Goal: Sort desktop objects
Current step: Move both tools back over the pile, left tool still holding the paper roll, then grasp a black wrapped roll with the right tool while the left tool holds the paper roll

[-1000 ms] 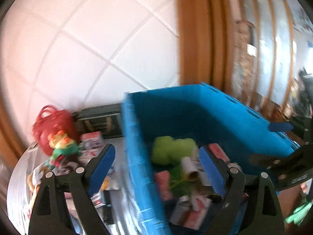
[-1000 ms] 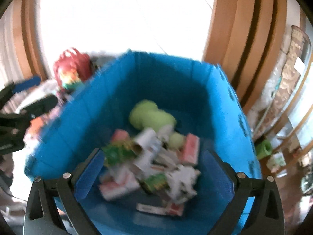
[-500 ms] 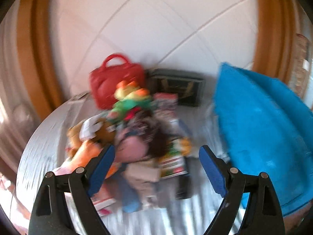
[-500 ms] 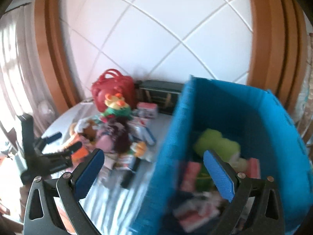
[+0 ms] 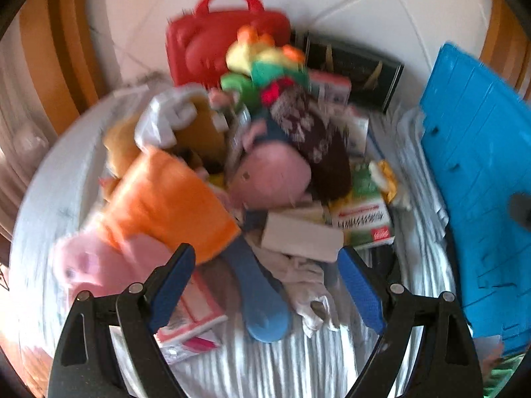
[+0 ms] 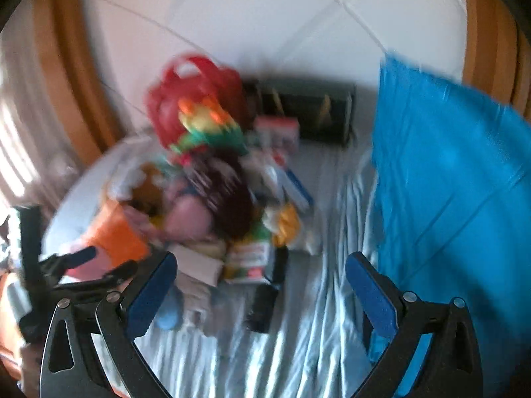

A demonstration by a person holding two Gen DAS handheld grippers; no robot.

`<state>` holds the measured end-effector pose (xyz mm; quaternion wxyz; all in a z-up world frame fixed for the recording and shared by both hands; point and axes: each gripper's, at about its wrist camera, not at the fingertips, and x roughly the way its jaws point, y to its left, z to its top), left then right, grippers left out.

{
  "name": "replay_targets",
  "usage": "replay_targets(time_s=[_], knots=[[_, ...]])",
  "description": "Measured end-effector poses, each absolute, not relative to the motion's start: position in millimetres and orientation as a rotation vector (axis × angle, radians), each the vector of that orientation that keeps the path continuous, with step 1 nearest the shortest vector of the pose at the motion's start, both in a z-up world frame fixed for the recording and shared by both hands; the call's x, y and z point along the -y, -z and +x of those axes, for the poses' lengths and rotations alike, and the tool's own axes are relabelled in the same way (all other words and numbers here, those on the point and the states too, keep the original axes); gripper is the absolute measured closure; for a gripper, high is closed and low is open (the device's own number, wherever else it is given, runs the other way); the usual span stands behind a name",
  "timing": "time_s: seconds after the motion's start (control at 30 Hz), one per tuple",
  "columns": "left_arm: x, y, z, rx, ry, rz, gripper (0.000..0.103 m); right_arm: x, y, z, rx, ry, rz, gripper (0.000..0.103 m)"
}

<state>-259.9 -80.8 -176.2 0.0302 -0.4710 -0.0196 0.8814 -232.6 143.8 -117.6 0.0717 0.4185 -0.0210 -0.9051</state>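
Note:
A heap of toys and boxes lies on a white striped cloth. In the left wrist view my left gripper (image 5: pixel 265 268) hangs open over its near edge, above a blue spoon-like thing (image 5: pixel 262 301) and a white box (image 5: pixel 300 237). An orange plush (image 5: pixel 166 202), a pink plush pig (image 5: pixel 96 265) and a pink-faced doll (image 5: pixel 275 172) lie just beyond. The right wrist view is blurred: my right gripper (image 6: pixel 262 278) is open over the cloth between the heap and the blue crate (image 6: pixel 444 179), nothing between its fingers. The left gripper (image 6: pixel 79 265) shows at that view's left edge.
A red handbag (image 5: pixel 215 39) and a dark box (image 5: pixel 348 66) stand at the back against the white tiled wall. The blue crate (image 5: pixel 481 165) rises at the right. A green-and-white packet (image 5: pixel 365 215) and a black remote-like thing (image 6: pixel 265 298) lie on the cloth.
Both grippers have swung left and down, away from the inside of the blue crate to the heap of toys. Both have stayed open and hold nothing.

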Motion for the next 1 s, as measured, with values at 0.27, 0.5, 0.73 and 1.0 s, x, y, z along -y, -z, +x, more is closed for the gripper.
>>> replay_targets(time_s=[0.27, 0.5, 0.73, 1.0], knots=[[65, 243, -311, 0.334, -2.563, -1.718, 0.015, -168, 222, -266, 0.101, 2.615, 1.603, 0.000], [45, 276, -348, 0.336, -2.579, -1.846, 0.022, -169, 251, -284, 0.107, 2.541, 1.647, 0.007], [30, 270, -310, -0.046, -2.482, -1.702, 0.026, -160, 275, -298, 0.145, 2.432, 1.725, 0.044], [9, 273, -298, -0.181, -2.442, -1.647, 0.026, -130, 309, -310, 0.089, 2.323, 1.800, 0.054]])
